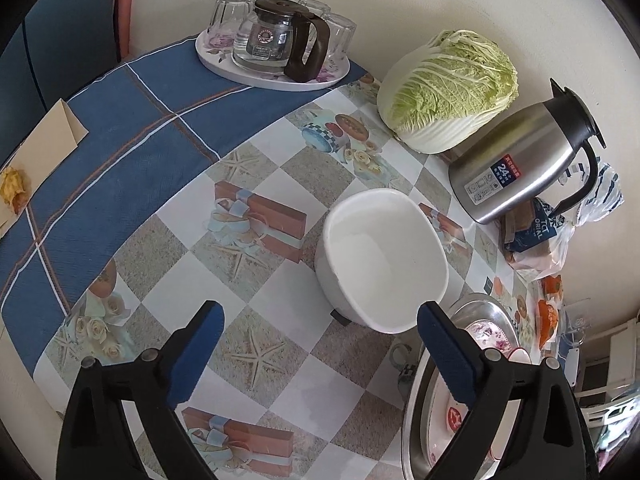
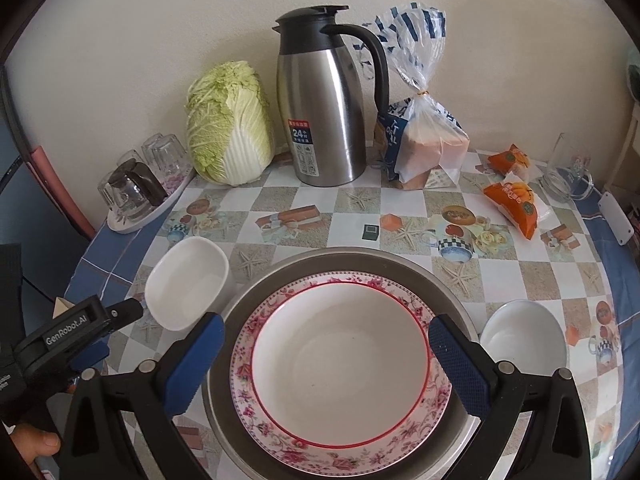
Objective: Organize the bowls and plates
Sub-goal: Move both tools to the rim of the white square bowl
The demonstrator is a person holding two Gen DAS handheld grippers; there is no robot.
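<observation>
A floral-rimmed plate [image 2: 340, 368] lies inside a wide metal basin [image 2: 440, 284] at the near edge of the surface [image 2: 360, 216]. The right hand-held gripper [image 2: 324, 364] hovers over the plate with its blue-padded fingers [image 2: 192, 364] spread wide, holding nothing. Just left of the basin sits a white rectangular bowl [image 2: 188, 280]; a round white bowl [image 2: 524, 340] sits just right of it. The left hand-held gripper [image 1: 320, 356] hangs near the rectangular bowl [image 1: 384, 260], jaws wide and empty, its right finger above the basin's rim [image 1: 412, 440]. Farther back, by the wall, stand a napa cabbage [image 2: 230, 120], a steel thermos jug [image 2: 324, 108] and a bagged bread loaf [image 2: 424, 140]. A tray of upturned glasses [image 1: 272, 68] holds a glass carafe [image 1: 280, 36].
</observation>
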